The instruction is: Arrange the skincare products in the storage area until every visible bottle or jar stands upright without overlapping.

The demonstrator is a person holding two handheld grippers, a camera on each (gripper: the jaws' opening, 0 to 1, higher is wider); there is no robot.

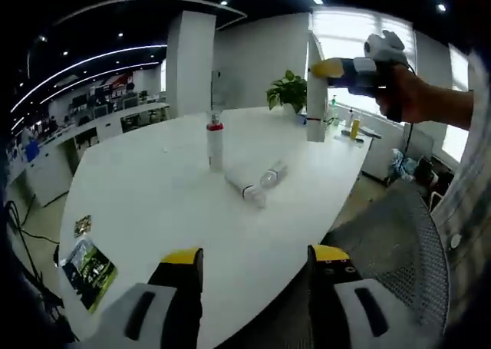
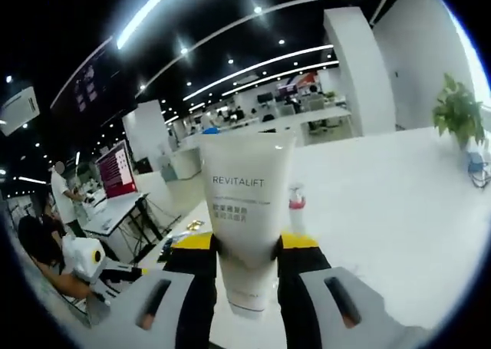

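Note:
On the white table (image 1: 153, 195) a white bottle with a red band (image 1: 215, 140) stands upright. Just right of it lie two pale bottles on their sides, one (image 1: 245, 189) nearer me and one (image 1: 273, 173) behind it, meeting at an angle. My left gripper (image 1: 257, 257) is open low over the table's near edge, with nothing between its jaws. My right gripper (image 1: 321, 70), held by a hand, is up at the far right. It is shut on a white tube (image 1: 316, 111) that hangs down. In the right gripper view that tube (image 2: 245, 203), printed REVITALIFT, sits between the jaws of my right gripper (image 2: 245, 245), with the red-banded bottle (image 2: 296, 203) behind.
A green printed card (image 1: 89, 270) and a small tag (image 1: 82, 225) lie at the table's near left. A potted plant (image 1: 288, 90) stands at the far edge. A grey mesh chair (image 1: 391, 249) is at the right. Desks and people (image 2: 57, 192) fill the office behind.

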